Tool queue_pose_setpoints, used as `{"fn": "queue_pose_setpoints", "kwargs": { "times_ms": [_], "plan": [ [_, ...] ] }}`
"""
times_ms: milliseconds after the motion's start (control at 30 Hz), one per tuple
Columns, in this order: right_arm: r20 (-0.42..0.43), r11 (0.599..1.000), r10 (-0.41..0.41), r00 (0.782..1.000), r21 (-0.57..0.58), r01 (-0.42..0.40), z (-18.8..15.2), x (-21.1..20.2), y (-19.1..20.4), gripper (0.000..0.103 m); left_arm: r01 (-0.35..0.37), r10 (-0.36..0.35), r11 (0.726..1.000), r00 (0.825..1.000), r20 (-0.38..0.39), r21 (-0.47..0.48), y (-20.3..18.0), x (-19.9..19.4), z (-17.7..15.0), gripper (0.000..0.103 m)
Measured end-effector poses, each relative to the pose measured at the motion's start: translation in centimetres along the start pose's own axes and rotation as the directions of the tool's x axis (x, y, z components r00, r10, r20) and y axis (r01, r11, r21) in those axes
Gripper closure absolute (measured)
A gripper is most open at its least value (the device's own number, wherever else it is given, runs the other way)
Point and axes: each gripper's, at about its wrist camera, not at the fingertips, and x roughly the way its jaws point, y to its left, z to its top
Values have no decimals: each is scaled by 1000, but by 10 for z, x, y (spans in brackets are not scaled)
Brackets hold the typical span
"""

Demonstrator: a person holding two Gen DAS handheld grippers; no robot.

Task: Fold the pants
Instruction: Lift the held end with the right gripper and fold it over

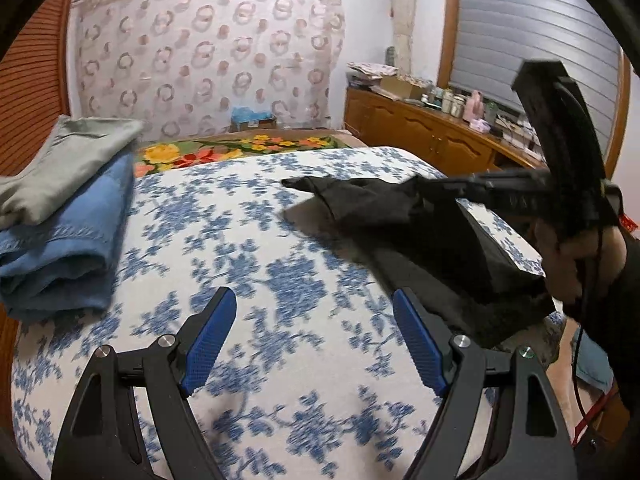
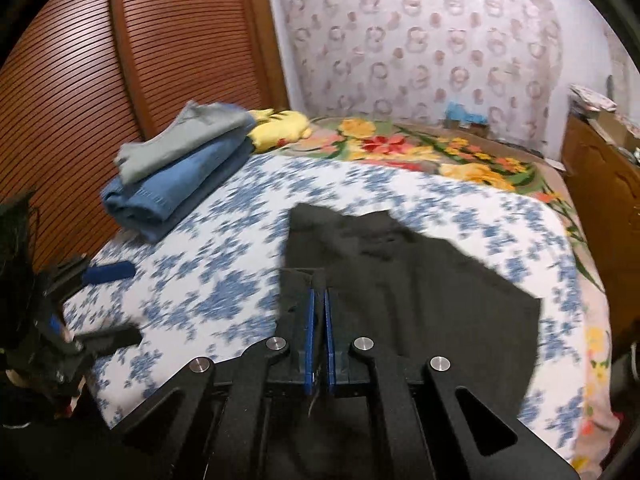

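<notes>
Right wrist view: right gripper [image 2: 319, 300] at lower centre is clenched on black pants [image 2: 420, 280]; left gripper [image 1: 310, 320] hovers released over the floral bedspread [image 1: 280, 240].

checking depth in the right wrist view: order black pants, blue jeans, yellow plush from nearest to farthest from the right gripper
1. black pants: in the right gripper, centre.
2. blue jeans: folded, up left, under a grey garment.
3. yellow plush: behind that pile, near the far wall.
</notes>
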Motion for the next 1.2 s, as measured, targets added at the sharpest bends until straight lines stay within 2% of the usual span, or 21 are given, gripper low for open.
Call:
{"fn": "queue_pose_setpoints", "kwargs": {
  "times_ms": [433, 633, 733, 767, 867, 1000, 1200],
  "plan": [
    [-30, 985, -162, 986, 61, 164, 10, 5, -42, 99, 65, -57, 995, 993, -105, 74, -35, 37, -2, 22],
    [-34, 973, -210, 977, 91, 212, 14, 8, -59, 98, 60, -50, 995, 991, -122, 85, -41, 41, -7, 22],
    [-31, 962, -259, 965, 86, 260, 15, 8, -62, 98, 57, -46, 995, 991, -125, 87, -42, 43, -7, 22],
    [-23, 956, -279, 960, 84, 280, 16, 5, -64, 93, 59, -47, 995, 991, -128, 86, -42, 43, -8, 22],
    [-9, 954, -276, 961, 114, 276, 16, -4, -70, 69, 60, -49, 995, 990, -132, 83, -41, 44, -8, 22],
    [-31, 953, -283, 959, 107, 284, 9, -4, -74, 67, 63, -51, 995, 989, -141, 83, -42, 46, -8, 22],
    [-122, 964, -238, 963, 94, 250, -5, 17, -79, 67, 69, -55, 994, 985, -166, 79, -43, 50, -9, 22]
  ]
}}
